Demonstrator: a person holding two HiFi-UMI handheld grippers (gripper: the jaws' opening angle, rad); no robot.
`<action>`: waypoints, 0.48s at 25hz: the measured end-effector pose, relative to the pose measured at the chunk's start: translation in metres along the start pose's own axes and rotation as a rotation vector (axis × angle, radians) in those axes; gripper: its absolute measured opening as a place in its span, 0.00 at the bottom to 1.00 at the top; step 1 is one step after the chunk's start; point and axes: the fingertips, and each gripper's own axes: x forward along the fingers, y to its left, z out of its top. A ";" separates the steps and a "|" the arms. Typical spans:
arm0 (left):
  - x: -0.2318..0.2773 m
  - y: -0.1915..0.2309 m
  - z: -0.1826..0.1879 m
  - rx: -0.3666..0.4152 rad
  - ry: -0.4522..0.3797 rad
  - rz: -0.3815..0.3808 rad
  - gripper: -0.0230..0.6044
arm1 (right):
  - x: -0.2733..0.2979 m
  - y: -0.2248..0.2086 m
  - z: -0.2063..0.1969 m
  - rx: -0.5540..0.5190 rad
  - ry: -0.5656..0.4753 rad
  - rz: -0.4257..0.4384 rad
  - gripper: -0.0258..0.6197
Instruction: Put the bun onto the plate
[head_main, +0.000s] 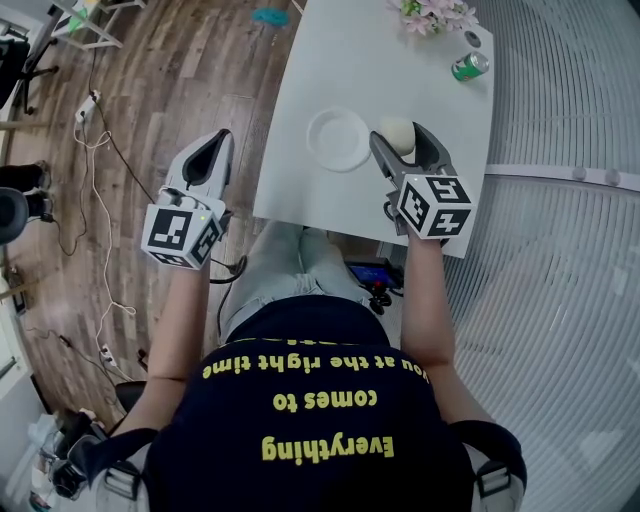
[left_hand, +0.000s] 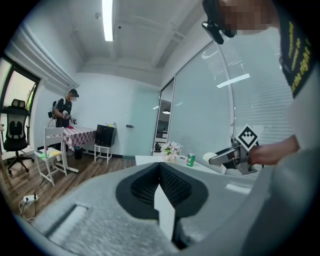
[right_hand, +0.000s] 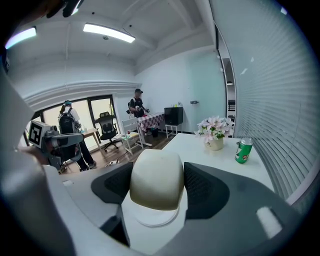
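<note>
Dark shirt cloth (head_main: 320, 400) with yellow print fills the bottom of the head view. Above it the table (head_main: 330, 60), white, smooth and rectangular, runs to the top of the frame.

Left of the table, over the wood floor, the left gripper (head_main: 216, 140) hangs with its jaws together on nothing; it is grey plastic with dark ribbed pads. The right gripper (head_main: 401, 140), at the table's lower right, is clamped on the bun (right_hand: 156, 179), a pad pressing each side.

Just left of the bun lies the plate (head_main: 338, 139), round, white, shallow and bare. The bun is pale cream, domed, smooth-skinned and looks soft. Whether it is lifted off the table I cannot tell.

The grasp looks done. Left to do: carry the bun the short way left, set it on the plate and let go.

A green can (head_main: 469, 66) and pink flowers (head_main: 435, 14) sit well apart at upper right.
</note>
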 end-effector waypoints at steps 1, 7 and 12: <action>0.002 0.000 -0.001 -0.001 0.001 -0.003 0.03 | 0.001 0.001 0.000 0.001 0.001 0.004 0.55; 0.023 0.001 -0.010 -0.012 0.013 0.000 0.03 | 0.017 -0.003 -0.006 0.006 0.012 0.019 0.55; 0.036 0.001 -0.019 -0.021 0.034 -0.003 0.03 | 0.031 -0.004 -0.012 0.011 0.033 0.036 0.55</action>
